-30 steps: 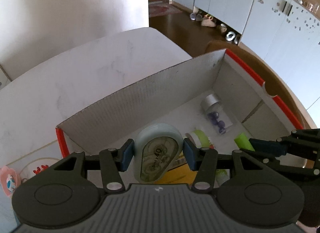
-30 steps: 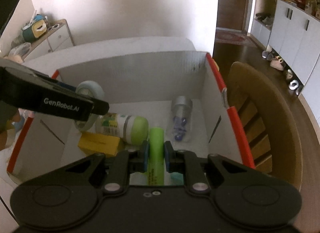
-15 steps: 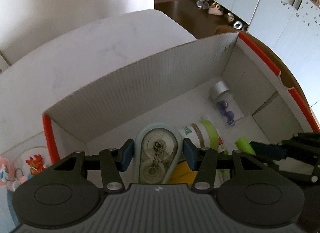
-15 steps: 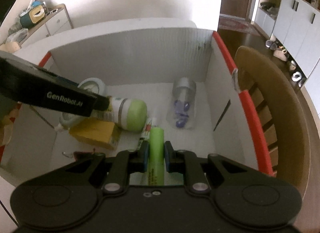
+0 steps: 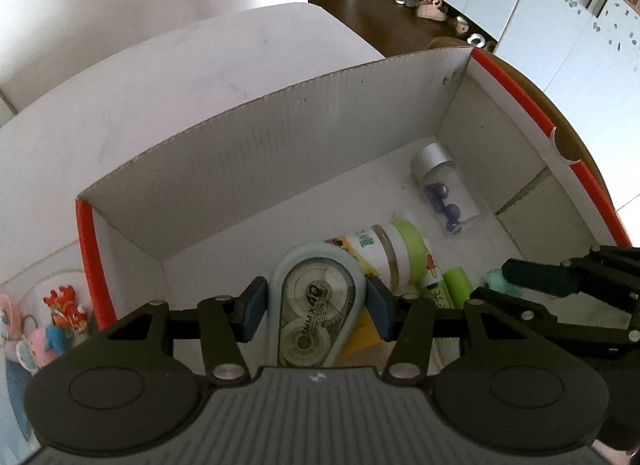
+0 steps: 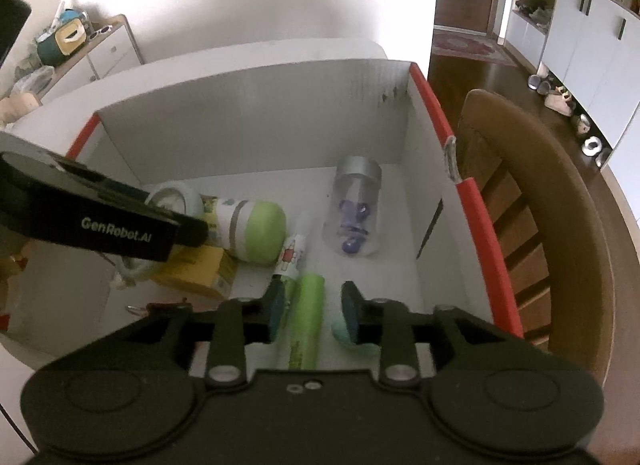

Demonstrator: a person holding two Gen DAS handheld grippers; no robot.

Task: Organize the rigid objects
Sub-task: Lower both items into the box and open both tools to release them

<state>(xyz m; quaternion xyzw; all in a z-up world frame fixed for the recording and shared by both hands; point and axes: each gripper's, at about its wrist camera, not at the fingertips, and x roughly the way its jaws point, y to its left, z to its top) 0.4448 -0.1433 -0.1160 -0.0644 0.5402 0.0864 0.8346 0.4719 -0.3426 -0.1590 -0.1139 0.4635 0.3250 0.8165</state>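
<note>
A white cardboard box with red edges stands on the table; it also shows in the right wrist view. My left gripper is shut on a pale blue correction tape dispenser and holds it inside the box, above a yellow packet. My right gripper is open inside the box; a green tube lies loose between its fingers on the box floor. The tube's tip also shows in the left wrist view.
In the box lie a clear jar with a silver cap, a green-capped bottle, a yellow packet and a small white tube. A wooden chair stands right of the box. Small toys lie left of it.
My right gripper has opened and let go of the green tube, which now lies on the box floor. Both grippers have sunk lower into the box.
</note>
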